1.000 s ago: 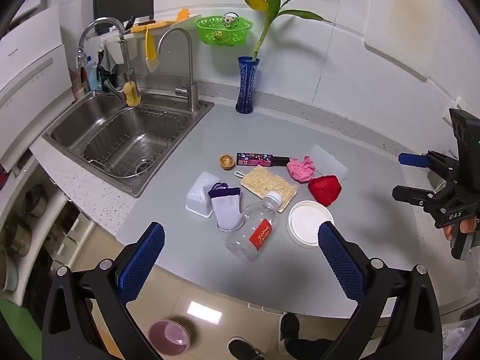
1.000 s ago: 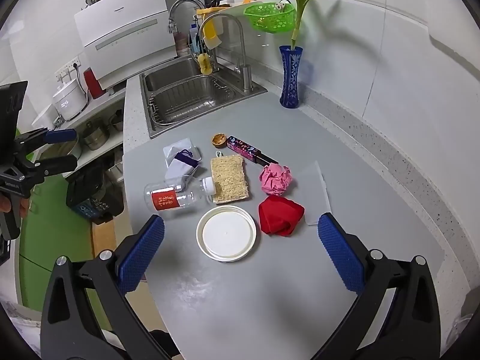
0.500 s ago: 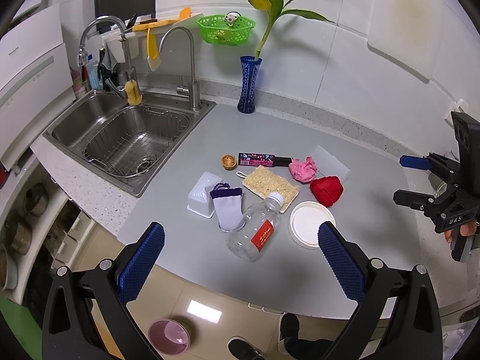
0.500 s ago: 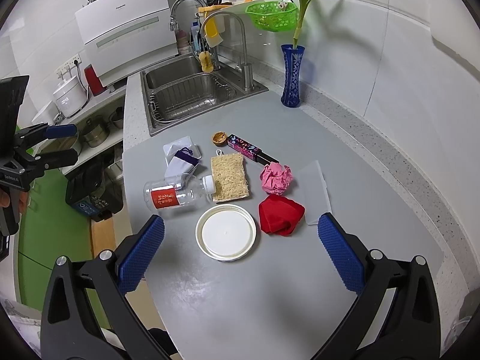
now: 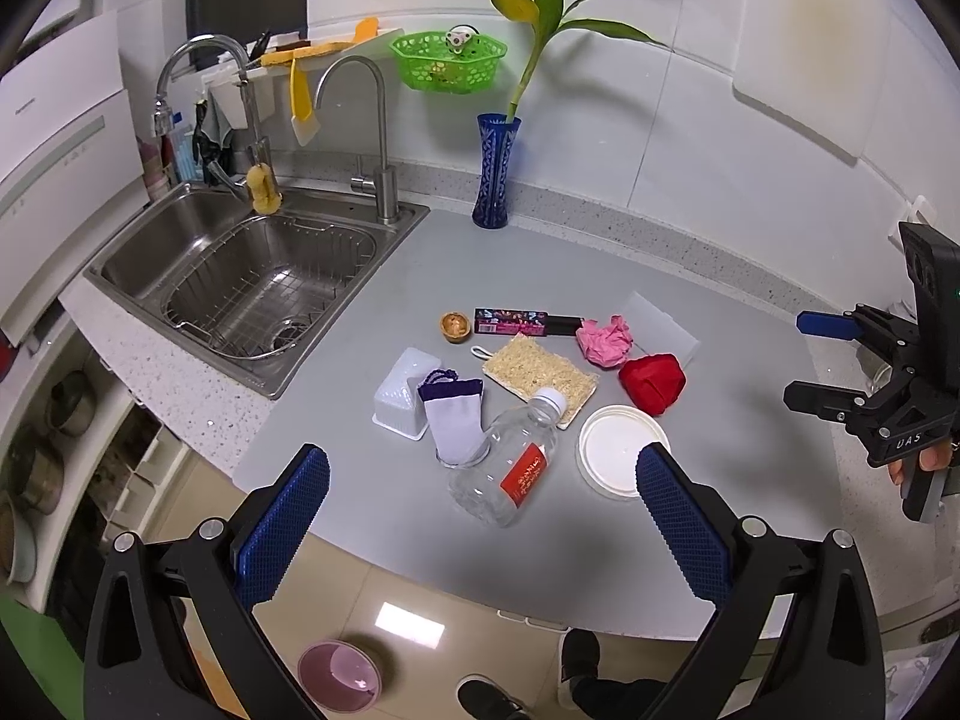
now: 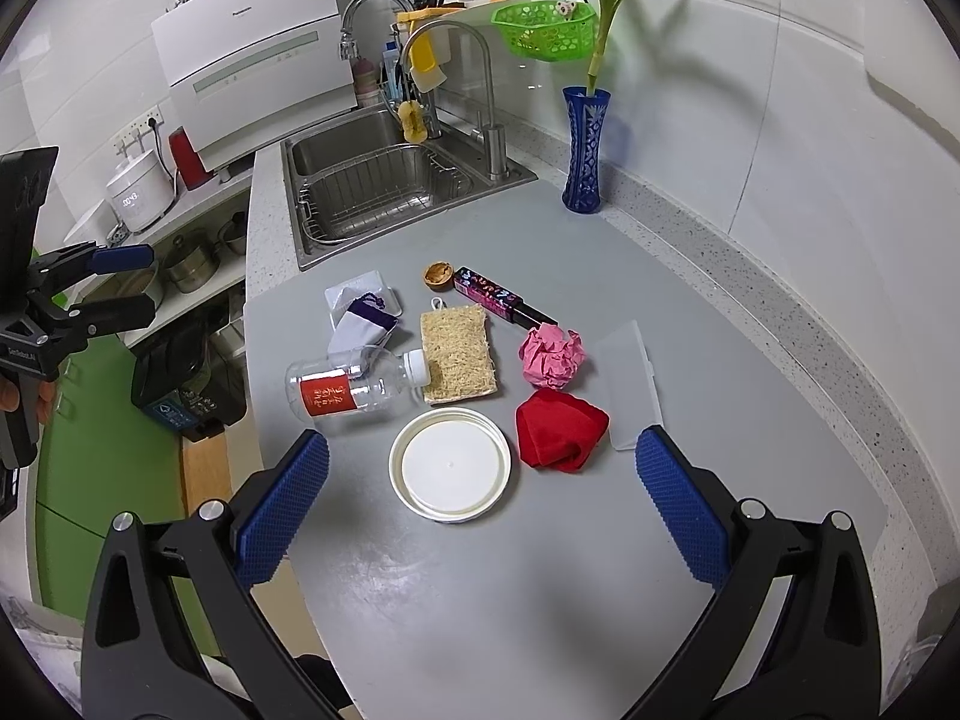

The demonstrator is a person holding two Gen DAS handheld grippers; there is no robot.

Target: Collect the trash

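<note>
On the grey counter (image 6: 480, 570) lie an empty clear bottle with a red label (image 5: 510, 468) (image 6: 354, 390), a crumpled pink paper (image 5: 605, 341) (image 6: 552, 354), a nut shell (image 5: 454, 326) (image 6: 438, 273), a dark wrapper box (image 5: 522, 322) (image 6: 495, 298), a white round lid (image 5: 621, 450) (image 6: 450, 464), a red cloth (image 5: 652, 381) (image 6: 561, 429), a loofah pad (image 5: 540, 369) (image 6: 457, 354) and a white-purple sock (image 5: 453, 414) (image 6: 360, 324). My left gripper (image 5: 480, 522) hovers open before the counter's edge. My right gripper (image 6: 480, 510) hangs open above the near counter. Both are empty.
A steel sink (image 5: 252, 276) with basket and taps lies far left. A blue vase (image 5: 495, 171) with a plant stands by the wall. A white box (image 5: 399, 393) and a flat white lid (image 6: 630, 384) lie among the items. A pink bowl (image 5: 339, 675) sits on the floor.
Both views have drifted only slightly. The objects on the counter have not moved, and both grippers stay open.
</note>
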